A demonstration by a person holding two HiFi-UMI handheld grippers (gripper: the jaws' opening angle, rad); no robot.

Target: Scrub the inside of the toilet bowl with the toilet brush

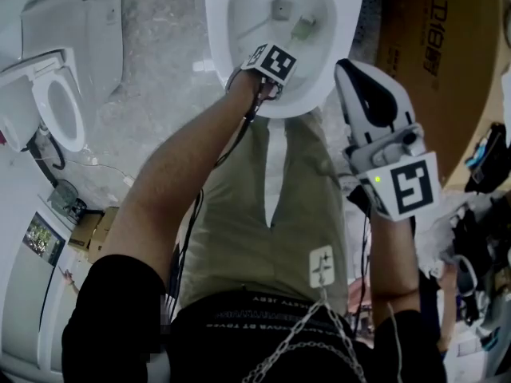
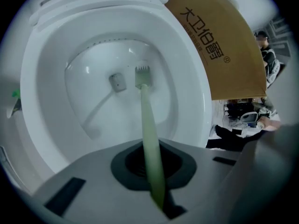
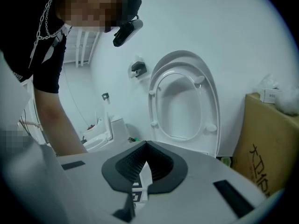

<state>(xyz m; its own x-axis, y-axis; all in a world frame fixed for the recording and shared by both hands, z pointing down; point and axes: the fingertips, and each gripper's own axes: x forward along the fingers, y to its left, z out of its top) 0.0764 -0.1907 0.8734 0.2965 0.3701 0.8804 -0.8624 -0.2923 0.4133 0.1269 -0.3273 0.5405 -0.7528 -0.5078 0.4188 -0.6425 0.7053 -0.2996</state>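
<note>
While the toilet brush (image 2: 146, 120) is already down inside the toilet bowl (image 2: 187, 97), nothing shows how much of the porcelain has been scrubbed. There is no foam, streak or dirt to read progress from. The brush head (image 2: 142, 74) sits low on the inner wall, just beside the outlet fitting (image 2: 117, 81) at the bottom of the basin, with the bristles pointing toward the back. I judge the scrubbing to be under way or just starting. The side walls, the front slope and the band under the rim look left to cover.

The left gripper (image 2: 150, 160) has its fingers clenched on the pale green handle, which runs straight out between them and down into the bowl. In the head view the left arm (image 1: 184, 166) reaches forward and down, nearly straight at the elbow. It places that gripper's marker cube (image 1: 270, 61) over the near rim of the bowl.

The right gripper (image 3: 145, 164) takes no part. Its fingers are pressed together with nothing between them. The right hand holds it beside the person's right thigh, well apart from the bowl. It is tilted up so that its own view looks at the raised seat and lid (image 3: 187, 101) against the wall. A brown cardboard box (image 1: 447, 62) stands just to the right of the toilet, near that idle gripper.

The person stands close over the front of the bowl, legs just behind its rim.
</note>
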